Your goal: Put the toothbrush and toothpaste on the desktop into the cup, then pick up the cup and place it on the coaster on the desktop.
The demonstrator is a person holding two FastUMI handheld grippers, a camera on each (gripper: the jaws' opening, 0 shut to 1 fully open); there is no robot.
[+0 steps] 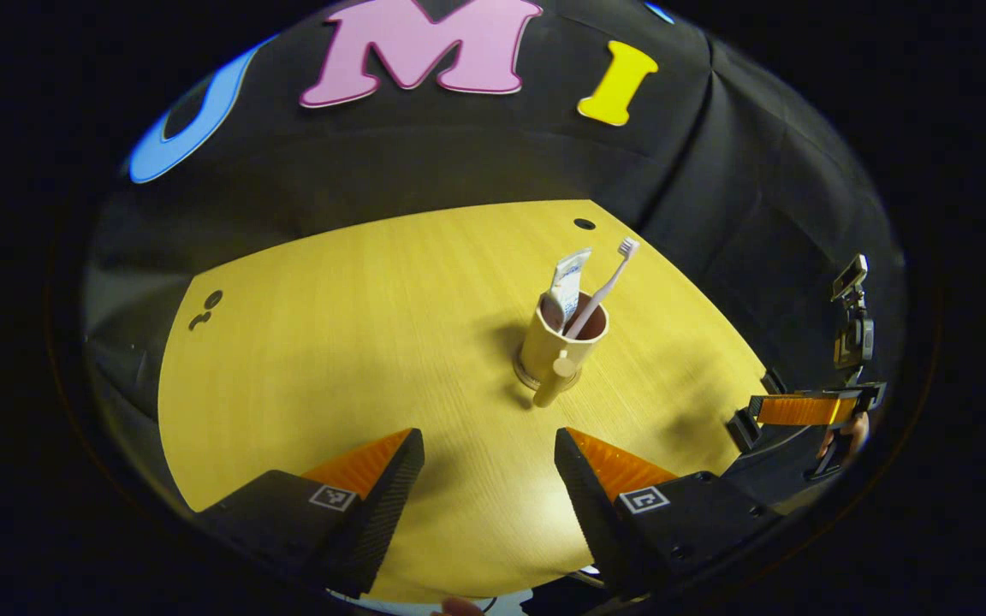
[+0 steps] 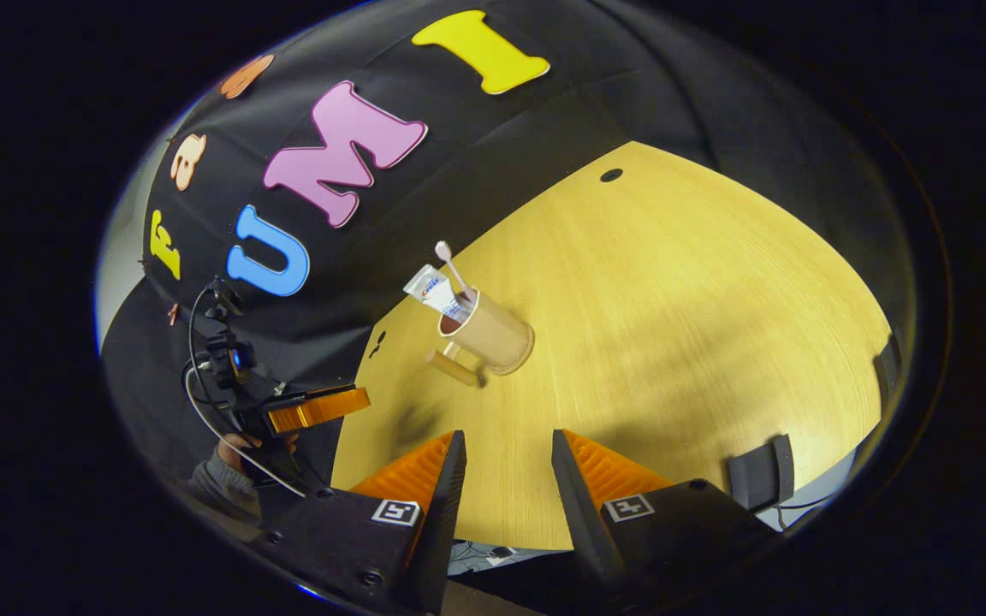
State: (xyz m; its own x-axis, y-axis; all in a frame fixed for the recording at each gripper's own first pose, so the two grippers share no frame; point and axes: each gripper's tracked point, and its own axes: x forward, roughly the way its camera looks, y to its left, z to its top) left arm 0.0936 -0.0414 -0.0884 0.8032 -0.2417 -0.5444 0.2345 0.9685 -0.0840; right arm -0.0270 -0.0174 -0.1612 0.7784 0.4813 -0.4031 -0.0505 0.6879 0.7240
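Now we are judging the cup (image 1: 563,340) seated on its coaster (image 1: 527,376), both tongs (image 1: 489,479) (image 2: 501,479) released, so we are clearing them without nudging the handle.

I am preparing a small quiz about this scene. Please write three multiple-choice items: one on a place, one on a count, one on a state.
1. Where does the cup stand?
A. on the coaster
B. on the bare table, far from any coaster
C. between gripper fingers

2. How many items stand in the cup?
A. none
B. two
C. four

3. How is the left gripper?
A. shut on the cup
B. shut on the toothbrush
C. open, holding nothing

Answers: 1 A, a round base shows under the cup. 2 B, the toothbrush and toothpaste stick out. 3 C, its fingers are apart over bare wood.
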